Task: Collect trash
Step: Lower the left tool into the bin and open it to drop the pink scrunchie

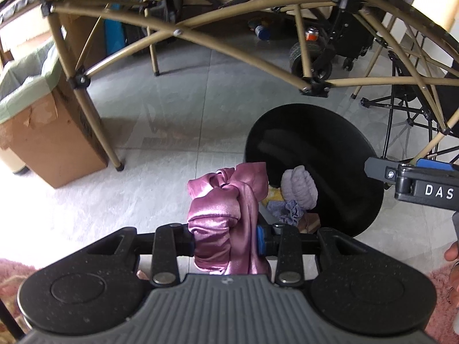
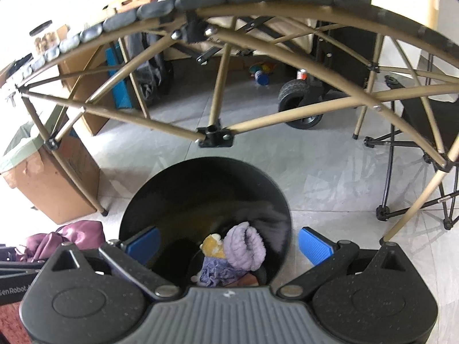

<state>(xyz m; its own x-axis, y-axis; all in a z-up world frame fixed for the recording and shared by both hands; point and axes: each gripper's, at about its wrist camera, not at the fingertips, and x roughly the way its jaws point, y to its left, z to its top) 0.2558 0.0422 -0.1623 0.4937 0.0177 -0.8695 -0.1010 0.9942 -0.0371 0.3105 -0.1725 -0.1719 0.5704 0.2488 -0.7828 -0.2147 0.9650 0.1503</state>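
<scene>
Tightly in left gripper (nearly closed): pink cloth

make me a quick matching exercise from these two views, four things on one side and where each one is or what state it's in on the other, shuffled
Things:
1. pink satin cloth
2. lilac fuzzy item
3. right tongs
4. cardboard box

Places or states:
A. lying inside the black bin
B. open, nothing between the pads, above the bin
C. clamped in the left tongs
D. on the floor beside a leg of the folding table, lined with a green bag

Pairs: 1-C, 2-A, 3-B, 4-D
</scene>
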